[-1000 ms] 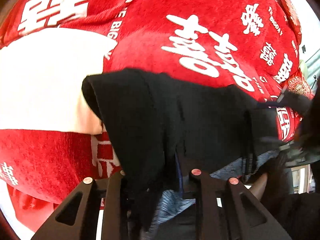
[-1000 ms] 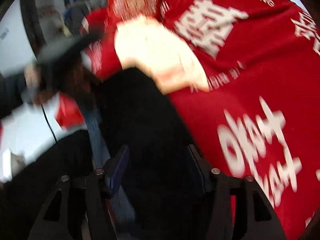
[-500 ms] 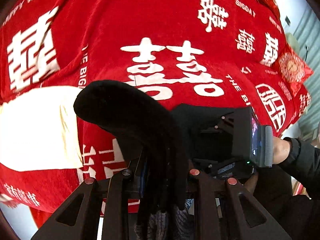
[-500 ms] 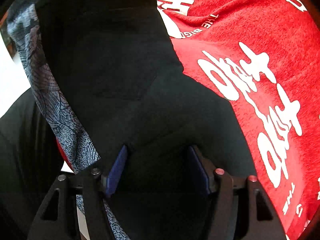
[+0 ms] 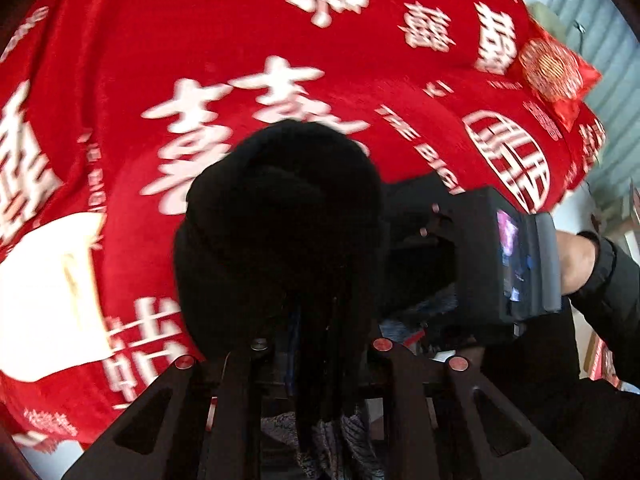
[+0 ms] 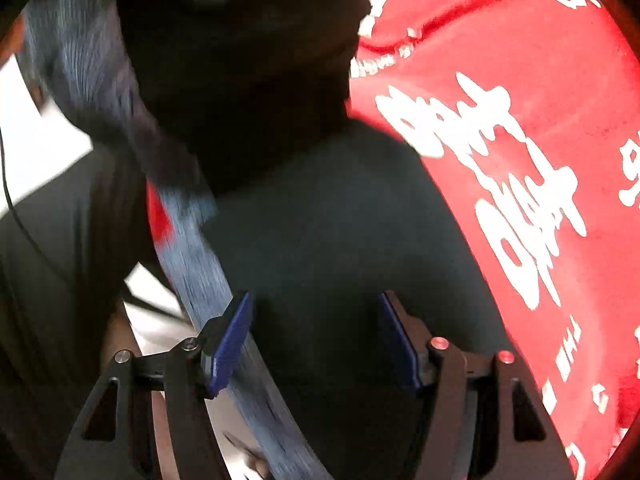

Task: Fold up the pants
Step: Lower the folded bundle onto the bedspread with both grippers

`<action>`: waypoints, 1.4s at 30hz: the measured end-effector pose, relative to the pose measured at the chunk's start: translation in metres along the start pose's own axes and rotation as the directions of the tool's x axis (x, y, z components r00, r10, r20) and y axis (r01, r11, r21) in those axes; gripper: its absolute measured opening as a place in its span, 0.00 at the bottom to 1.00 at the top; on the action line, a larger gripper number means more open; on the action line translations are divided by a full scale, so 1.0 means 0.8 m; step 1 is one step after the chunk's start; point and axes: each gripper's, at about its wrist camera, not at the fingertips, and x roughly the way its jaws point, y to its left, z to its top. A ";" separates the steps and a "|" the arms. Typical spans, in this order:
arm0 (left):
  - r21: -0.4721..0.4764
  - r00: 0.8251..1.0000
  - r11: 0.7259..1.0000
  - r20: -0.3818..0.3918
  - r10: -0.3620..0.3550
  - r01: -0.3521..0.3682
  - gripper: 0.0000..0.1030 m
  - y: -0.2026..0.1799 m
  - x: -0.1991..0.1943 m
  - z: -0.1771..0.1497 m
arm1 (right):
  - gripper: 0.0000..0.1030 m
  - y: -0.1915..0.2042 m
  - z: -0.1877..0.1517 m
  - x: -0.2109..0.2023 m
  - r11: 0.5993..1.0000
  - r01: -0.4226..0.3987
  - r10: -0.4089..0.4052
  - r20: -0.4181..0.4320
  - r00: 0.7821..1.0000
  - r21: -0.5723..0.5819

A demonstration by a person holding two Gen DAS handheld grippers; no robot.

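Note:
The black pants (image 5: 280, 208) hang bunched from my left gripper (image 5: 316, 320), whose jaws are closing and pinch the fabric, lifted above the red blanket (image 5: 200, 40). Its fingertips are buried in the cloth. Just to the right, the right gripper's black housing (image 5: 480, 264) is held by a person's hand (image 5: 576, 260). In the right wrist view, my right gripper (image 6: 316, 340) points down over a flat part of the pants (image 6: 320, 220). Its blue pads (image 6: 230, 340) stand wide apart and do not press on the cloth.
The red blanket (image 6: 520, 80) with white characters covers the bed. A white patch (image 5: 40, 292) lies at its left and a red cushion (image 5: 556, 68) at its far right corner. A blue-grey patterned cloth (image 6: 200, 272) runs along the bed's edge beside the pants.
My left gripper has carried the bunched pants up and across the blanket towards the right gripper. The right gripper has come lower over the flat pants, its pads a little wider.

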 end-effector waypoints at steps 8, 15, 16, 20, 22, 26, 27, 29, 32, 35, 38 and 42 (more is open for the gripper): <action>-0.004 0.990 0.998 -0.122 -0.070 0.070 0.18 -0.059 0.107 0.021 | 0.67 -0.047 -0.060 -0.027 0.992 0.037 -0.038 0.005 0.999 0.119; -0.113 0.986 0.991 -0.144 -0.088 0.072 0.18 -0.066 0.148 0.031 | 0.73 -0.066 -0.099 -0.047 0.983 0.074 -0.076 0.004 0.997 0.168; -0.125 0.986 0.990 -0.143 -0.090 0.072 0.18 -0.067 0.150 0.033 | 0.78 -0.067 -0.104 -0.046 0.981 0.077 -0.078 -0.004 0.997 0.179; -0.162 0.985 0.984 -0.142 -0.094 0.070 0.18 -0.068 0.150 0.041 | 0.78 -0.074 -0.125 -0.048 0.970 0.048 -0.051 0.009 0.999 0.238; -0.186 0.986 0.979 -0.133 -0.105 0.079 0.18 -0.067 0.146 0.047 | 0.78 -0.077 -0.121 -0.046 0.971 0.051 -0.055 0.011 0.998 0.236; -0.192 0.989 0.974 -0.065 -0.136 0.121 0.18 -0.083 0.109 0.061 | 0.79 -0.076 -0.124 -0.044 0.970 0.050 -0.056 0.015 0.998 0.237; -0.175 0.989 0.976 -0.045 -0.142 0.132 0.18 -0.091 0.097 0.066 | 0.79 -0.076 -0.124 -0.044 0.970 0.048 -0.054 0.018 0.998 0.240; -0.163 0.989 0.977 -0.040 -0.144 0.136 0.18 -0.103 0.090 0.075 | 0.79 -0.077 -0.126 -0.044 0.967 0.039 -0.047 0.024 0.999 0.252; -0.165 0.985 0.978 -0.092 -0.147 0.130 0.18 -0.113 0.119 0.078 | 0.79 -0.080 -0.129 -0.047 0.963 0.029 -0.038 0.031 0.999 0.267; -0.185 0.979 0.977 -0.151 -0.136 0.107 0.19 -0.116 0.173 0.075 | 0.79 -0.082 -0.135 -0.055 0.959 0.036 -0.048 0.038 0.998 0.281; -0.201 0.977 0.966 -0.106 -0.185 0.161 0.50 -0.123 0.174 0.076 | 0.79 -0.086 -0.144 -0.061 0.949 0.041 -0.054 0.031 0.998 0.311; -0.175 0.968 0.961 -0.094 -0.232 0.213 0.81 -0.144 0.161 0.078 | 0.80 -0.090 -0.157 -0.074 0.939 0.051 -0.064 0.027 0.998 0.339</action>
